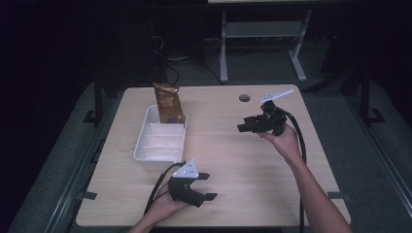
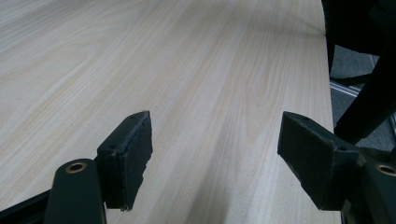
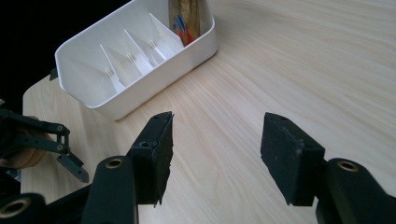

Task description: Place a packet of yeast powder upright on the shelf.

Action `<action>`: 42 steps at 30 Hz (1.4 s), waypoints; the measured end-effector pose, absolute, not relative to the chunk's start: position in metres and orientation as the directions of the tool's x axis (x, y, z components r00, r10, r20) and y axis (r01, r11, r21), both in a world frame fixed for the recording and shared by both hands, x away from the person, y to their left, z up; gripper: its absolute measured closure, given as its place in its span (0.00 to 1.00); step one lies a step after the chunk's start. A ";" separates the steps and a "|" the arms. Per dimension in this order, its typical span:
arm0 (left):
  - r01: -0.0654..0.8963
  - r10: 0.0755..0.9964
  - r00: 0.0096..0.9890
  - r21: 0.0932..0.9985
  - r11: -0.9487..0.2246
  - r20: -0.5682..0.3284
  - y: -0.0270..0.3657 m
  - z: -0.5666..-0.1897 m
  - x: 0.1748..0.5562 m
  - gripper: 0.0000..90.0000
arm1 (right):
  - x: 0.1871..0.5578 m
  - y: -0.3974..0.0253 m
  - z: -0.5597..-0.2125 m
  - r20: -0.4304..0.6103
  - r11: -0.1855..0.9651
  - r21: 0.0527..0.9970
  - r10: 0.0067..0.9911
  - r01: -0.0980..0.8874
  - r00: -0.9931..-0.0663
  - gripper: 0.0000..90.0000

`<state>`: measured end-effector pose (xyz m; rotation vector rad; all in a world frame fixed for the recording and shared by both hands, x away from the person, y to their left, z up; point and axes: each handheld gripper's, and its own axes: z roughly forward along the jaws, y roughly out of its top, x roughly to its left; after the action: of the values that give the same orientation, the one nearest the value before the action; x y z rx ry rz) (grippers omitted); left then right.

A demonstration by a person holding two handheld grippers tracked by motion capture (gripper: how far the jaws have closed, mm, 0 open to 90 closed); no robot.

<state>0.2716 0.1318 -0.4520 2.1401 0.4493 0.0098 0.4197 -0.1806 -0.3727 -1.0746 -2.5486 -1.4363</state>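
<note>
From the high view I see my left gripper (image 1: 205, 185) low over the near edge of the tabletop (image 1: 243, 160), its fingers spread with nothing between them, pointing toward the right edge. My right gripper (image 1: 244, 127) hangs above the right half of the tabletop, nearer the far edge, aimed toward the white tray (image 1: 145, 145); I cannot make out its fingers from here. The tray sits on the left half of the tabletop, split by dividers into compartments, and a gold snack bag (image 1: 168, 102) stands upright in the compartment at its far end. Both grippers are well apart from the tray.

In the left gripper view, my fingers (image 2: 128, 158) stand wide apart over bare wood, and the edge of the tabletop shows at the right.

In the right gripper view, my fingers (image 3: 156, 149) are likewise spread and hold nothing. Beyond them lies the tray (image 3: 154, 77) with its white dividers, and the bag (image 3: 187, 18) stands in the end compartment farthest from the left gripper (image 3: 42, 144), which shows near the tabletop's edge at the lower left of this view.
</note>
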 end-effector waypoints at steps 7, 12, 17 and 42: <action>0.318 0.324 0.932 0.800 -0.508 -0.165 0.132 -0.452 0.271 0.29 | 0.411 -0.191 -0.379 0.347 0.333 0.737 0.560 0.588 -0.752 0.47; 0.318 0.326 0.931 0.801 -0.508 -0.164 0.133 -0.452 0.272 0.29 | 0.407 -0.196 -0.383 0.351 0.338 0.729 0.563 0.596 -0.748 0.47; 0.318 0.326 0.931 0.801 -0.507 -0.164 0.133 -0.452 0.271 0.29 | 0.402 -0.202 -0.382 0.351 0.330 0.732 0.567 0.596 -0.745 0.47; 0.321 0.329 0.930 0.798 -0.510 -0.164 0.132 -0.453 0.272 0.29 | 0.368 -0.238 -0.408 0.387 0.309 0.706 0.585 0.637 -0.713 0.46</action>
<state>0.2721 0.1316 -0.4532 2.1410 0.4611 0.0112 0.3680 -0.2382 -0.4082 -1.1662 -2.4938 -1.3892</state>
